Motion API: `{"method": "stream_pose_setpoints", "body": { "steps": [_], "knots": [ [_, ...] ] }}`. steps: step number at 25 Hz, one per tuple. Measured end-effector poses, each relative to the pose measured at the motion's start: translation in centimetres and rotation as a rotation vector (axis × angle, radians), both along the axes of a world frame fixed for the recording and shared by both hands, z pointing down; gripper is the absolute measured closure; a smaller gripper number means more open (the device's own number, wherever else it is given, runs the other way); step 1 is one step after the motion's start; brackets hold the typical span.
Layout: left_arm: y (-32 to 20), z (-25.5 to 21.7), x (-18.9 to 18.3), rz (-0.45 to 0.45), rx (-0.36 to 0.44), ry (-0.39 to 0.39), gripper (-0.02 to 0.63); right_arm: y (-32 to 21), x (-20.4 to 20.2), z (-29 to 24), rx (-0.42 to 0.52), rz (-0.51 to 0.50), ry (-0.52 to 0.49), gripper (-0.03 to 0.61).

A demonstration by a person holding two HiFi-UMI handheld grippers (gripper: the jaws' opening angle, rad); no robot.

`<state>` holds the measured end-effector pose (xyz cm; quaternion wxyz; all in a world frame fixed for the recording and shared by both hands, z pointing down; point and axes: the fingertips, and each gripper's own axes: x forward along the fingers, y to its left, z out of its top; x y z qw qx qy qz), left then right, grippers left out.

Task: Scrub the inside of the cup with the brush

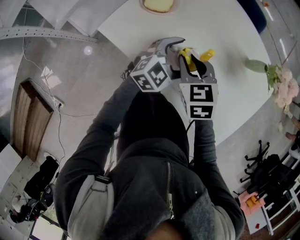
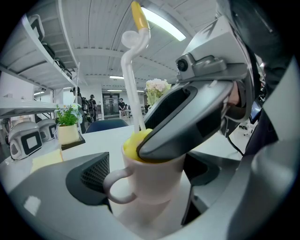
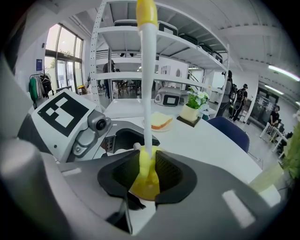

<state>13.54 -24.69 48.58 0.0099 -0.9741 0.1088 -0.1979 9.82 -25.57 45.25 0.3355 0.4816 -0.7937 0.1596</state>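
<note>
Over the near edge of the white desk [image 1: 225,37], a person in a grey hooded top holds both grippers close together. The left gripper [image 2: 147,177] has its jaws clamped on the sides of a pale cup [image 2: 157,183], one dark pad on each side. The cup stands upright between them, with its handle turned toward the left pad. The right gripper [image 3: 146,177] comes in from above and to the right. Its jaws are clenched on the brush [image 3: 147,93] low down, just where the white stem meets the yellow sponge head. In the left gripper view that sponge head [image 2: 132,140] sits in the mouth of the cup, just showing above the rim. One jaw of the right gripper lies across the cup's opening, touching or nearly touching the rim. The stem rises out of the cup, curving near the top, and ends in a yellow tip. Whether the cup rests on the desk or is lifted off it cannot be told. At the far edge of the desk lies a plate [image 1: 146,8] with a slice of bread [image 3: 161,120] on it. A small potted plant [image 3: 193,107] stands beside the plate. Pale flowers [image 1: 282,86] lie at the desk's right edge, well apart from the grippers.
</note>
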Motion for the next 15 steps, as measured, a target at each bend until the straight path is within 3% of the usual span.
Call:
{"method": "stream_pose_setpoints", "body": {
  "steps": [15],
  "knots": [
    [-0.04,0.05,0.02,-0.014,-0.002,-0.008,0.118,-0.36,0.47,0.13,0.035,0.042,0.059,0.476]
  ]
}}
